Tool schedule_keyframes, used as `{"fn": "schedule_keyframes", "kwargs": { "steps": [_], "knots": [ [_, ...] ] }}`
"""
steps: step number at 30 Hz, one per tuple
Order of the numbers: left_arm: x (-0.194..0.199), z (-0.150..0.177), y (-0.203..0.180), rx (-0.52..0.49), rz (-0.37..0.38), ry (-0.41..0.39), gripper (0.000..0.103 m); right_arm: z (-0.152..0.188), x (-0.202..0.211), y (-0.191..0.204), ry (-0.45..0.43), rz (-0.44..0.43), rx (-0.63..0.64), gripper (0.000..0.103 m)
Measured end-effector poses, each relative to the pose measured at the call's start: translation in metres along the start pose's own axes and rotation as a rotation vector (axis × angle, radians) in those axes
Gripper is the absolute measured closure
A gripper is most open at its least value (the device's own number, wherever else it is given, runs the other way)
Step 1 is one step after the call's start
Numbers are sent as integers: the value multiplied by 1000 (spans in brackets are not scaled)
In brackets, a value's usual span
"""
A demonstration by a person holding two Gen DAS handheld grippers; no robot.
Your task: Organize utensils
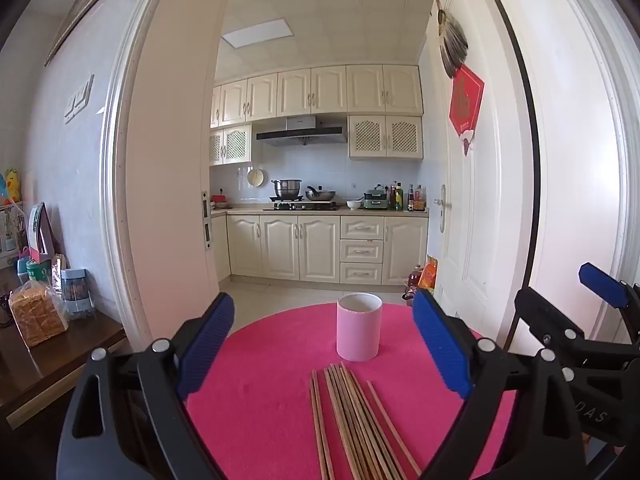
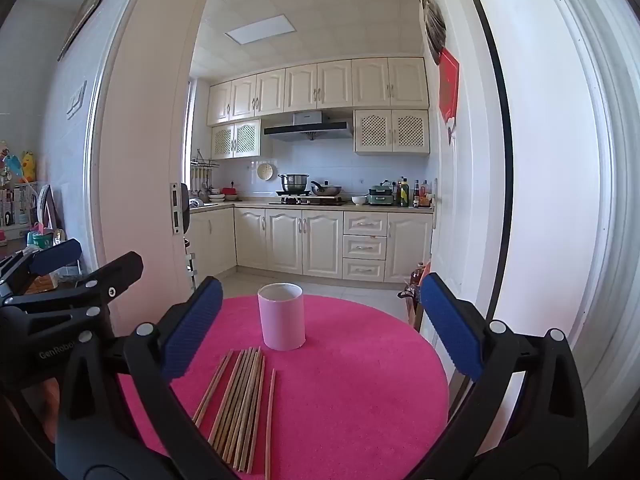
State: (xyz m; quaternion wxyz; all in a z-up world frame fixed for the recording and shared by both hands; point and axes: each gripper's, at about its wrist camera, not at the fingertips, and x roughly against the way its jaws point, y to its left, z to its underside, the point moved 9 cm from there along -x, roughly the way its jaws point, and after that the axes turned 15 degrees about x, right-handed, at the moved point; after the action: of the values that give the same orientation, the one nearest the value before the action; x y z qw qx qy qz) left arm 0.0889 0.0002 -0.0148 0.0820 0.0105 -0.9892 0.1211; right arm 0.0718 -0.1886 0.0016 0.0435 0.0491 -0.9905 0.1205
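On the round pink bench [image 1: 280, 360], a pink cup [image 1: 359, 326] stands upright near the far edge, and all places are told from this cup. Just in front of it, wooden chopsticks [image 1: 352, 420] lie flat in a loose bundle, apart from its base. The left hand-held gripper [image 1: 324, 344] hangs with the cup between its wide, empty jaws. The right hand-held gripper [image 2: 320, 328], to the right, is also wide and empty.

- We are seeing the cup [image 1: 358, 326] standing upright on the round mat [image 1: 260, 400].
- The chopsticks [image 1: 352, 420] are lying before it, apart from it, on the mat.
- The kitchen counter [image 1: 320, 211] is lying well behind.
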Motion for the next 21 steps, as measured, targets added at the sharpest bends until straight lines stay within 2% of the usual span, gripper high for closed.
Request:
{"fn": "schedule_keyframes", "kwargs": {
  "steps": [21],
  "knots": [
    [3, -4, 3, -9, -2, -10, 14, 3, -1, 3, 13, -5, 2, 6]
  ]
}}
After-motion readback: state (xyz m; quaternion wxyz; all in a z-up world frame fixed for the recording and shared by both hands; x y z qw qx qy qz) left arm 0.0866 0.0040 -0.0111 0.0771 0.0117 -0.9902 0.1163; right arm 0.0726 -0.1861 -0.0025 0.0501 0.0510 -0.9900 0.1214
